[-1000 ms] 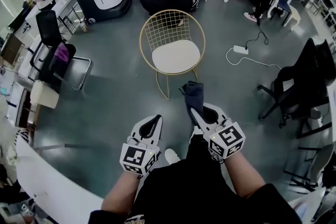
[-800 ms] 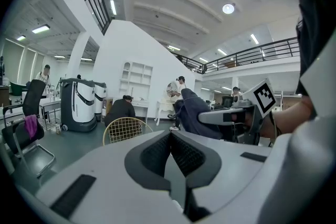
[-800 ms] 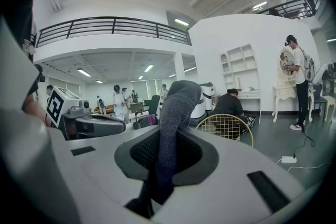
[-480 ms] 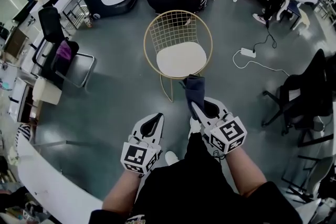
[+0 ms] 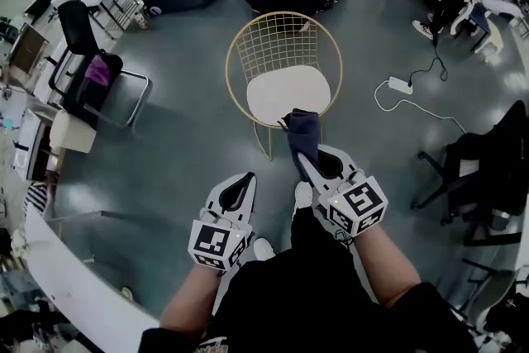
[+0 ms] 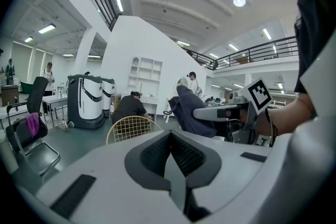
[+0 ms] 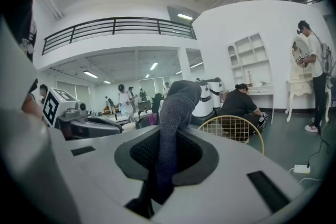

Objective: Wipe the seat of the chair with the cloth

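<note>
One change over the last second: closer to the chair (image 5: 279, 45), now sitting larger in the head view, with its cream seat (image 5: 285, 93) just beyond the raised cloth (image 5: 302, 131). A second ago, well short of it, with bare floor (image 5: 190, 136) between cloth and seat. Now overlapping the seat's front edge as seen from above. Impossible to tell from this angle whether touching yet; probably held above and in front of it.

Right tongs (image 5: 306, 163) clamped on the cloth, with dark grey fabric pinched between the pads and standing up out of them, top folded over. Same reading in the right gripper view: cloth (image 7: 173, 113) running up through the closed jaws, chair near and ahead. Left tongs (image 5: 245, 183) together with nothing in them, held low beside the right pair, well short of the chair. Borne out in the left gripper view: pads met, no object between.

For the task: approach nearly finished, wiping not yet begun. Next, most likely: reach forward and down, lay the free end flat on the cushion, then sweep across.

Worth minding: a light wire-frame chair, liable to slide on the smooth floor under a push, and free left tongs on hand to steady the rim. Also only a narrow pinch on the cloth, so some risk of it dragging out under friction.
</note>
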Available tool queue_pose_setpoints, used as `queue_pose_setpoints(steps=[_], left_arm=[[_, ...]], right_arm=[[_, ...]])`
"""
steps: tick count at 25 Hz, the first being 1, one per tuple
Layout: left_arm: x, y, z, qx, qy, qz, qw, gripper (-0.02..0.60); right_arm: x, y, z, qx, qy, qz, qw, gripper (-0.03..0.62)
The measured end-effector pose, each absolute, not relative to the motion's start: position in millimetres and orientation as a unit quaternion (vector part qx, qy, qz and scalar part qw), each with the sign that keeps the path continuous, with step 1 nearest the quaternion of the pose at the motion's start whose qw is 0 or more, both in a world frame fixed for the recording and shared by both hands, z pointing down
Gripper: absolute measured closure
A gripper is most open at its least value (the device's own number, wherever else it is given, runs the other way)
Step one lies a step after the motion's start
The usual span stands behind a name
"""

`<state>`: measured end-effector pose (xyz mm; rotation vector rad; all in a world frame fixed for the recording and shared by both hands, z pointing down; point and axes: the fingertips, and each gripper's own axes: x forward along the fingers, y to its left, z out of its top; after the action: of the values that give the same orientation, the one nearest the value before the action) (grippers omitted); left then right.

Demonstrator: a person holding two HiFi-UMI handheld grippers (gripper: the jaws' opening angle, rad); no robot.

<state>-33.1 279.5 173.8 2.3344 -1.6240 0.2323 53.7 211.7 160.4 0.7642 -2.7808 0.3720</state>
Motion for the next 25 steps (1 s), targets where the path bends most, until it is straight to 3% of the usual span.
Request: queue_pose_setpoints(steps=[25], left_arm=[[-7,111,189,0.772,-0.607,0.11,0.154,0.569]], right_arm=[[56,36,209,0.176,-0.959,0.17,0.141,0.53]])
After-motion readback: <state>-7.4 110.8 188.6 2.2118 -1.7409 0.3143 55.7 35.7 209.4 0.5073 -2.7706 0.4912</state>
